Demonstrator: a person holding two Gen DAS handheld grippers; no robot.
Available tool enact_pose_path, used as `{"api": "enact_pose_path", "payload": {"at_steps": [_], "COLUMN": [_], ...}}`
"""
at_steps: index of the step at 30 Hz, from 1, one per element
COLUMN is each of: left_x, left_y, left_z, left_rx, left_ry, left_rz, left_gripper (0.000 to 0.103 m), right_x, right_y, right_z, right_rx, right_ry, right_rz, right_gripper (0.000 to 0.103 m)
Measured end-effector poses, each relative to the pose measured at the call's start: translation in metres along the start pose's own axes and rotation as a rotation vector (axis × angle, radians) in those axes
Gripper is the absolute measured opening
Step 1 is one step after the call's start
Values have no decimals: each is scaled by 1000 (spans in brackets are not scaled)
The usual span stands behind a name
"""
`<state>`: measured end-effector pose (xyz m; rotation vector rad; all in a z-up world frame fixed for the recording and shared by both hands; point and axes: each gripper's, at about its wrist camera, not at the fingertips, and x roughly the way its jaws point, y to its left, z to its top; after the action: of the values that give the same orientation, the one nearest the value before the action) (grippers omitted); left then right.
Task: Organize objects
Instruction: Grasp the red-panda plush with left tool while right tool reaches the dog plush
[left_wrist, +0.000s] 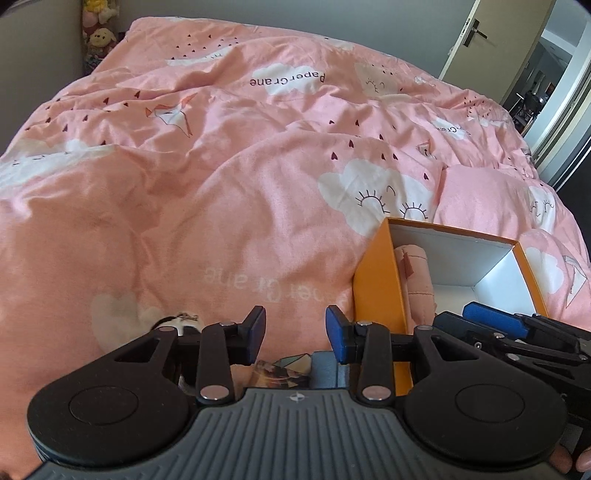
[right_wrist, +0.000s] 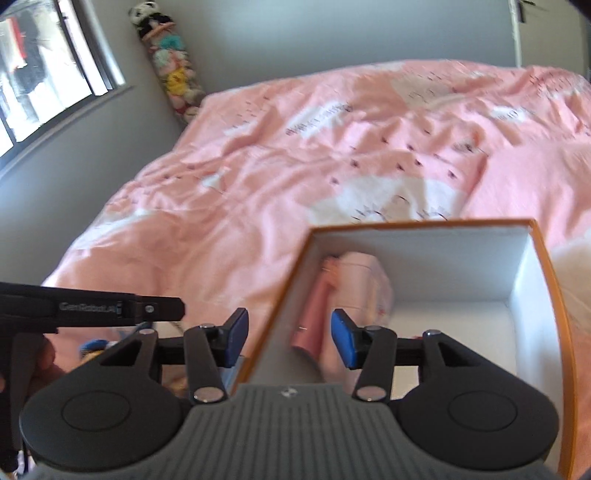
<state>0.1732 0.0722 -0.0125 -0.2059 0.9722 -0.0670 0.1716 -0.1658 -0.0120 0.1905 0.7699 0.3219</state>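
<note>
Right now your right gripper (right_wrist: 288, 338) is part open and empty, straddling the orange box (right_wrist: 554, 295) wall; pink roll (right_wrist: 354, 280) lies inside, long axis ahead. Left gripper (left_wrist: 295, 332), half open, empty, sits nearer the loose bits (left_wrist: 280, 373) on the bed (left_wrist: 184, 184).

Matt cardboard box (left_wrist: 376, 280), cloth duvet (left_wrist: 221, 166)

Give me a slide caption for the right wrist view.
Open right gripper above orange cardboard box holding rolled pink cloth on pink duvet.
</note>
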Motion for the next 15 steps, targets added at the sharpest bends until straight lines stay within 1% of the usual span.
{"api": "enact_pose_path", "payload": {"at_steps": [2,4,5,6,9,13,14,15], "left_x": [-11,-19,-23,-26,-35,-48,-50,-51], "left_y": [9,20,26,30,44,65,66,66], "left_z": [-2,-6,-9,-13,-26,-50,-56,-61], "left_rx": [-13,-39,-50,-57,-96,-210,-222,-227], "left_ry": [3,29,35,37,51,68,69,72], "left_rz": [22,34,43,58,109,143,150,158], "left_gripper": [45,45,45,45,45,47,52,54], "right_x": [-4,-2,0,3,16,27,29,31], "right_y": [16,31,38,45,65,87,91,94], "right_z": [0,-3,-5,-7,-16,-26,-29,-32], "right_rx": [-32,-60,-75,-89,-126,-183,-194,-203], "right_ry": [0,14,26,39,84,132,142,150], "right_rz": [51,95,111,123,154,169,169,171], "right_gripper": [51,51,50,45,34,33,33,33]}}
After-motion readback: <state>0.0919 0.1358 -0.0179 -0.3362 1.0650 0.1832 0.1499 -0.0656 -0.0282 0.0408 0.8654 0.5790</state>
